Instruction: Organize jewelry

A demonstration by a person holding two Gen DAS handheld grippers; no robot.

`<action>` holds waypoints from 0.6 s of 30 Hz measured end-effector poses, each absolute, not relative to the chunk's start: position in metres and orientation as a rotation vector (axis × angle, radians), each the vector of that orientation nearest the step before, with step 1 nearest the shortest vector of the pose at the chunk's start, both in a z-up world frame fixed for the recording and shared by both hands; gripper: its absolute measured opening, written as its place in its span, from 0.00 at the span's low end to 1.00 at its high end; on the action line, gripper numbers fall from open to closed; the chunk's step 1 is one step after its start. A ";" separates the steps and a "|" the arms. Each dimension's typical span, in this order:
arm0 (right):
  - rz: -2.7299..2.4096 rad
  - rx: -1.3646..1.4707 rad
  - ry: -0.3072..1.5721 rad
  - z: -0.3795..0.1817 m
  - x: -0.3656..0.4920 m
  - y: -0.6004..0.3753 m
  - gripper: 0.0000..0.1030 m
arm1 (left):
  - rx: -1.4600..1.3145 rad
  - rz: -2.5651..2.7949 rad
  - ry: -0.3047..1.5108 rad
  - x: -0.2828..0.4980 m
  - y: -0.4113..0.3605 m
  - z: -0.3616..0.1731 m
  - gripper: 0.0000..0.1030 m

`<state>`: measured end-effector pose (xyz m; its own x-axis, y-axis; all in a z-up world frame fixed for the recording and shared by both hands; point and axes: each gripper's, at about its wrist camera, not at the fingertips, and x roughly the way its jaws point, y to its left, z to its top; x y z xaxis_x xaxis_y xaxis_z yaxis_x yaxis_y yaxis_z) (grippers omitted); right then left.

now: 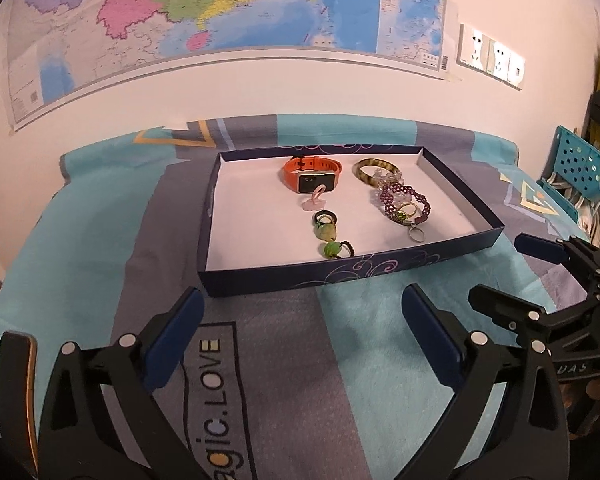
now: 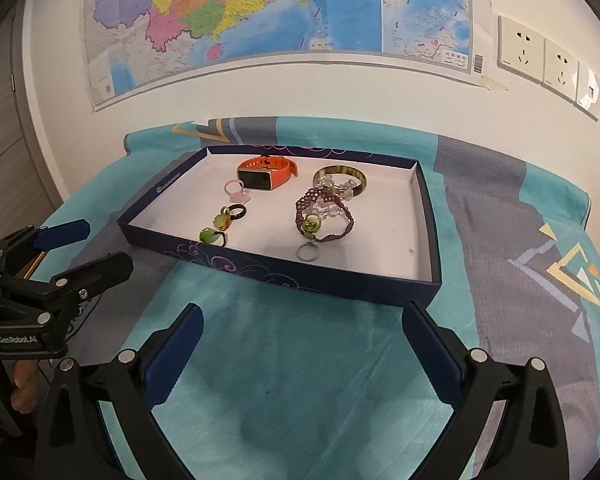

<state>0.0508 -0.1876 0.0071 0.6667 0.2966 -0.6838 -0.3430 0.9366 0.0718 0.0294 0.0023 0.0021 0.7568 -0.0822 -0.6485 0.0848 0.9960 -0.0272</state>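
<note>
Nearest to us, the left hand-held gripper (image 1: 300, 320) stands released, its blue pads spread wide with nothing between them but the cloth. The right hand-held gripper (image 2: 300, 336) is likewise released and empty, and shows again in the left wrist view at about 3 o'clock.

Both hover short of the dark blue box lid (image 1: 260, 278), which lies at 12 o'clock from each. We judge that the sorting is all but done: every piece we can see already sits inside the tray, and none lies on the cloth.

In the tray, the green bead ring (image 1: 332, 249) is closest to the front wall, with a second green ring (image 1: 326, 230) and a pink ring (image 1: 315, 198) behind it. At 1 o'clock from these lie a metal ring (image 1: 417, 235) and the purple beaded bracelet (image 1: 404, 202), which overlaps a clear bead bracelet (image 2: 332, 190). Farthest back sit the orange watch (image 1: 312, 174) and the amber bangle (image 1: 376, 168).

Should any move remain, we think it calls for a fine pinch to untangle the overlapping bracelets.

The surface is covered by a teal and grey cloth (image 2: 300, 360) with printed lettering. Beyond it, a white wall carries a coloured map (image 1: 220, 8) at 12 o'clock and sockets (image 2: 540, 56) at 2 o'clock.
</note>
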 end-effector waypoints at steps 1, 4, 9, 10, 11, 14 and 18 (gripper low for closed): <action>0.364 -0.061 0.760 0.007 0.050 -0.187 0.93 | -0.001 -0.088 0.708 0.028 0.003 0.002 0.94; 0.364 -0.066 0.766 0.005 0.046 -0.185 0.93 | -0.007 -0.077 0.715 0.026 0.005 0.002 0.94; 0.369 -0.056 0.772 0.004 0.042 -0.186 0.93 | -0.009 -0.066 0.731 0.025 0.005 0.000 0.94; 0.369 -0.055 0.772 0.004 0.041 -0.186 0.93 | -0.005 -0.064 0.732 0.025 0.005 0.000 0.94; 0.369 -0.057 0.772 0.004 0.040 -0.185 0.93 | -0.002 -0.061 0.733 0.025 0.004 0.000 0.94; 0.374 -0.057 0.772 0.004 0.039 -0.184 0.93 | 0.005 -0.049 0.735 0.024 0.003 -0.001 0.94; 0.378 -0.055 0.773 0.004 0.038 -0.184 0.93 | 0.005 -0.046 0.740 0.023 0.003 -0.001 0.95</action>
